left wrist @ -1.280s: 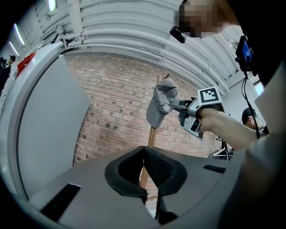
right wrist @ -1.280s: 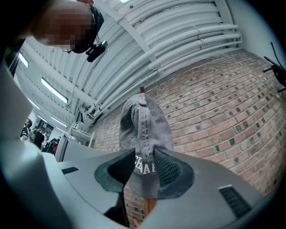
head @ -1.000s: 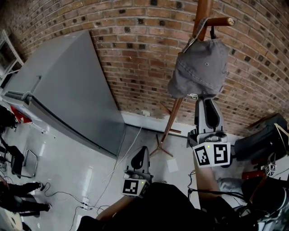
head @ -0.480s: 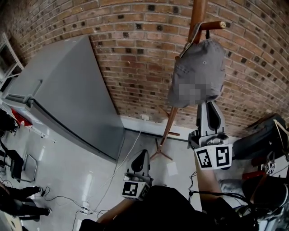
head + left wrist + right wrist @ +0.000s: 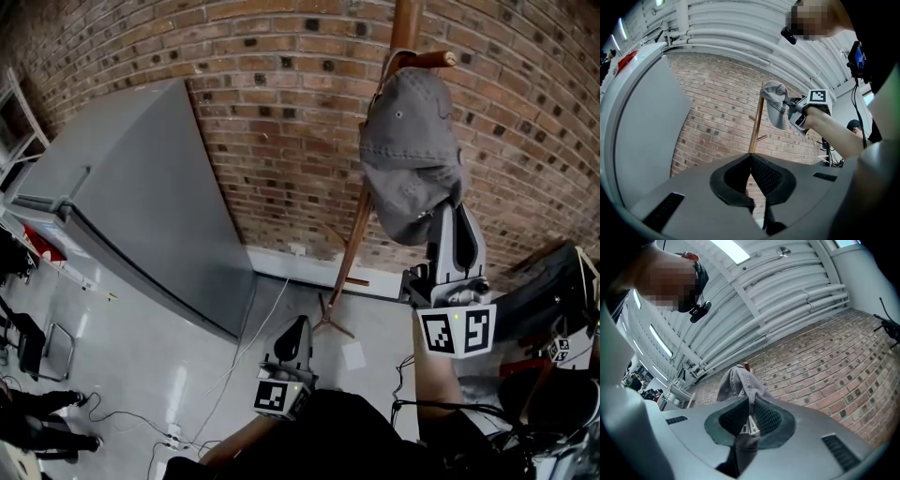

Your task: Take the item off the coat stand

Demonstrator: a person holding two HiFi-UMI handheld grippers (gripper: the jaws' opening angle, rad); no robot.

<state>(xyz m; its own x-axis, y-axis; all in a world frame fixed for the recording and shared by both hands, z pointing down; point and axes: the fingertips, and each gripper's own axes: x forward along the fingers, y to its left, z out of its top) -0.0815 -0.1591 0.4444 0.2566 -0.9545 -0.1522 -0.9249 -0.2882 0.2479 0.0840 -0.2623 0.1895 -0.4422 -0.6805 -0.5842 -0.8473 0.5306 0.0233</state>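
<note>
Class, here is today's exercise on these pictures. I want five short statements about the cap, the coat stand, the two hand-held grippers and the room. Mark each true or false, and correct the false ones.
1. The grey cap hangs on the wooden coat stand. True.
2. The right hand-held gripper is open and clear of the cap. False: its jaws have just been closing and now pinch the cap's fabric.
3. The left hand-held gripper holds nothing. True.
4. The wall behind the coat stand is plain white. False: it is red brick.
5. In the head view, the grey cabinet stands right of the coat stand. False: it stands to the left.
</note>
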